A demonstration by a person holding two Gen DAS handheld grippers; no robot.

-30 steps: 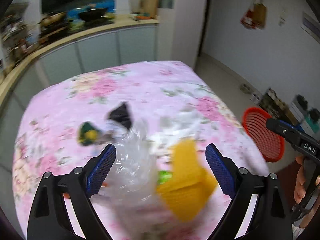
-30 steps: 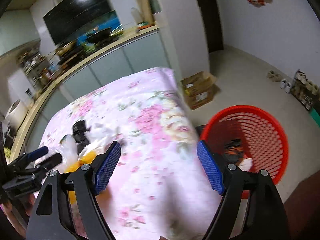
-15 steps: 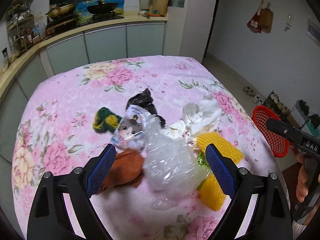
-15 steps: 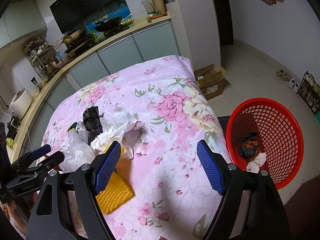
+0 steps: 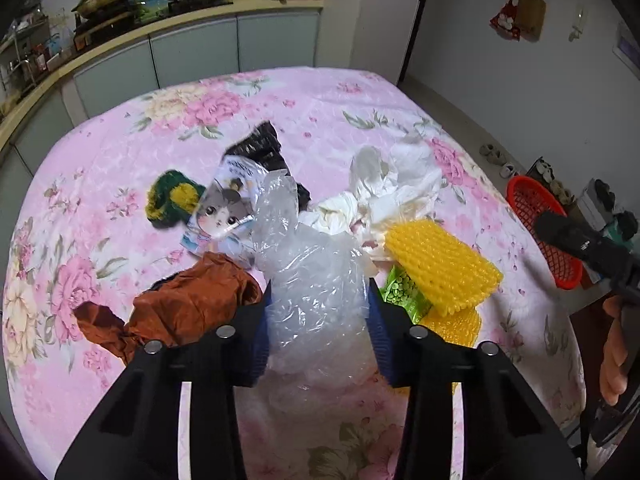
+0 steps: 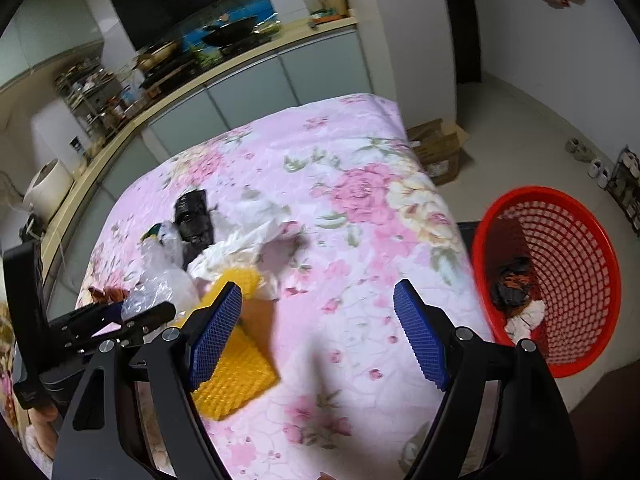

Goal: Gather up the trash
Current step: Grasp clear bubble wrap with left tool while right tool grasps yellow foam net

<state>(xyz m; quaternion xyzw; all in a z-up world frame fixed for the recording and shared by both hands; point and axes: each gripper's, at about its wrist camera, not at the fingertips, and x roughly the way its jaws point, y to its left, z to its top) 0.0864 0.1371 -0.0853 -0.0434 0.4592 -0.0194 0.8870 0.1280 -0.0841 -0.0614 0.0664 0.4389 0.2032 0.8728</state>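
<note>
Trash lies piled on the pink floral tablecloth (image 5: 120, 152). My left gripper (image 5: 318, 324) is shut on a crumpled clear plastic bag (image 5: 316, 280), which also shows in the right wrist view (image 6: 160, 272). Around it lie a brown wrapper (image 5: 192, 304), a cat-print packet (image 5: 224, 208), a green-yellow wrapper (image 5: 170, 198), a black bag (image 5: 260, 144), white crumpled plastic (image 5: 396, 184), yellow foam netting (image 5: 444, 264) and a green packet (image 5: 400, 290). My right gripper (image 6: 318, 332) is open and empty above the table's right part, near the yellow netting (image 6: 232, 384).
A red mesh basket (image 6: 576, 264) stands on the floor right of the table, holding some dark and white trash (image 6: 514, 292). It also shows in the left wrist view (image 5: 536, 216). A cardboard box (image 6: 440, 148) sits on the floor behind. Kitchen counter (image 5: 160, 28) runs along the back.
My left gripper has closed its fingers on the clear plastic bag. The right gripper has stayed open and shifted slightly over the table.
</note>
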